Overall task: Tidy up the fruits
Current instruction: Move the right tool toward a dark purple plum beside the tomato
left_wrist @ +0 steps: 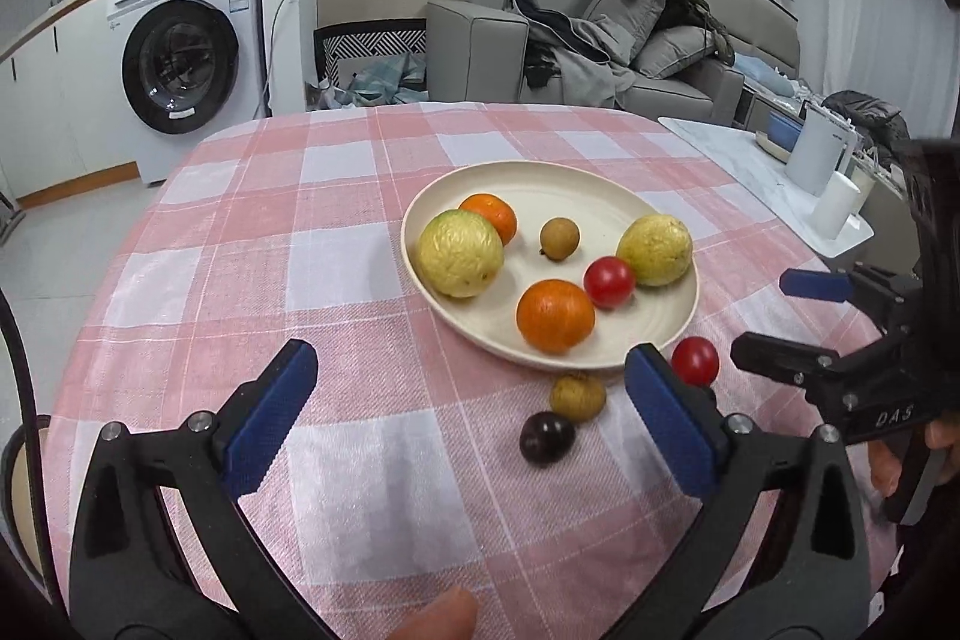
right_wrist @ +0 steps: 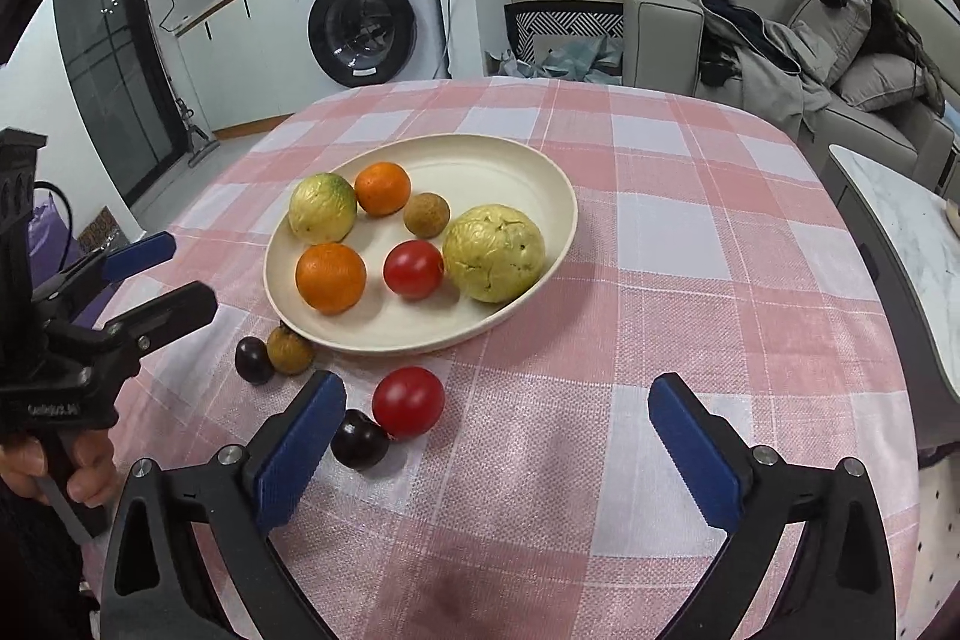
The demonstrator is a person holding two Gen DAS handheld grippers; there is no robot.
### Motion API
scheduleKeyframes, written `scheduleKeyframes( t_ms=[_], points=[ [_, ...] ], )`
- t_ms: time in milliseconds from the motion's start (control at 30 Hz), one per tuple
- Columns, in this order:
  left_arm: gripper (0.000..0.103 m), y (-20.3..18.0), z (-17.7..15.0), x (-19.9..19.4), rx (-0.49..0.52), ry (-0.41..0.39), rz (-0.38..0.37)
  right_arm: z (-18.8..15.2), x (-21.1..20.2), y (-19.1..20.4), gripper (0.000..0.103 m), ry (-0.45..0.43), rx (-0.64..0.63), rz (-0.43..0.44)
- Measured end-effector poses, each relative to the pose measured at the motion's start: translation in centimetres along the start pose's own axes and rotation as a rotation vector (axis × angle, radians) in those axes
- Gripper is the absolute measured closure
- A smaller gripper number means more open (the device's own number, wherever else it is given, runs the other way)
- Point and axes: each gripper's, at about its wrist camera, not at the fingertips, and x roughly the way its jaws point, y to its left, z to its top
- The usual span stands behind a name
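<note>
Right wrist view: we see our right tongs (right_wrist: 498, 436) wide open with nothing in them. Our left tongs (left_wrist: 474, 394) are wide open too, and they hold nothing.

The plate (right_wrist: 534, 172) sits on the worktop (right_wrist: 690, 340) with six fruits in it. Four fruits still lie on the cloth, on the near side of the plate. A red tomato (right_wrist: 408, 401) and a dark plum (right_wrist: 359, 439) touch each other, right beside the left pad of our right tongs. They sit a bit left of the gap, not in the middle of it. Further left, a brown fruit (right_wrist: 289, 351) rests against the plate rim, with another dark plum (right_wrist: 253, 359) next to it.

We think the tomato is next for the right tongs, since it is nearest. They need to slide left so the tomato sits between the pads. The tomato is round, so it has no long side to line up with. The plum touching it may roll away. The brown fruit and its plum lie closer to our left tongs.
</note>
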Motion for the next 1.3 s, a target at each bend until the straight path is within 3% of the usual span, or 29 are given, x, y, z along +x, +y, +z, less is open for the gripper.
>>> scheduleKeyframes(
  t_ms=[367, 667, 867, 1100, 1300],
  points=[
    [0.001, 0.0, -0.9, 0.1, 0.020, 0.016, 0.005, -0.9, 1.4, 0.4, 0.000, 0.092, -0.111, 0.008],
    [0.001, 0.4, -0.9, 0.8, 0.000, 0.034, -0.014, -1.4, 1.9, 0.2, 0.000, 0.126, -0.100, 0.040],
    [0.001, 0.6, -0.9, 0.9, -0.008, 0.037, -0.026, -1.6, 2.0, 1.2, 0.000, 0.131, -0.106, 0.090],
    [0.001, 0.9, -0.9, 1.2, -0.028, 0.050, -0.033, -1.7, 1.6, 2.1, 0.001, 0.152, -0.108, 0.235],
    [0.001, 1.0, -0.9, 1.2, -0.028, 0.052, -0.031, -1.8, 1.3, 3.1, 0.024, 0.157, -0.125, 0.305]
  ],
)
